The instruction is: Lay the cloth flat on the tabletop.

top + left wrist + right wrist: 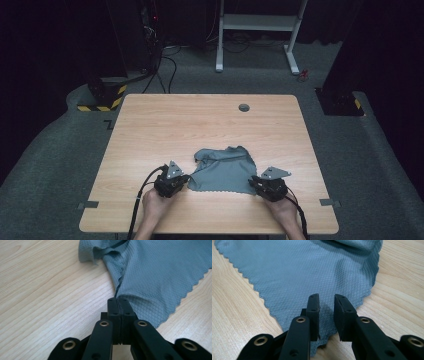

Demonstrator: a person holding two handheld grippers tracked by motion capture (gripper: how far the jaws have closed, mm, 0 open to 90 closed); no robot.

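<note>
A grey-blue cloth (222,170) with a diamond weave and a scalloped hem lies rumpled near the front of the wooden table (200,120). My left gripper (186,179) is at the cloth's near left corner. In the left gripper view, my left gripper (117,300) is shut, with the edge of the cloth (160,272) pinched between its pads. My right gripper (253,181) is at the near right corner. In the right gripper view, my right gripper (327,298) stands open with a narrow gap, low over the corner of the cloth (312,272), which lies flat beneath it.
A round grey grommet (244,107) sits near the table's far edge. Bare wood stretches behind and beside the cloth. Grey tape tabs (88,204) mark the front corners. A white desk frame (255,22) and cables stand on the carpet beyond.
</note>
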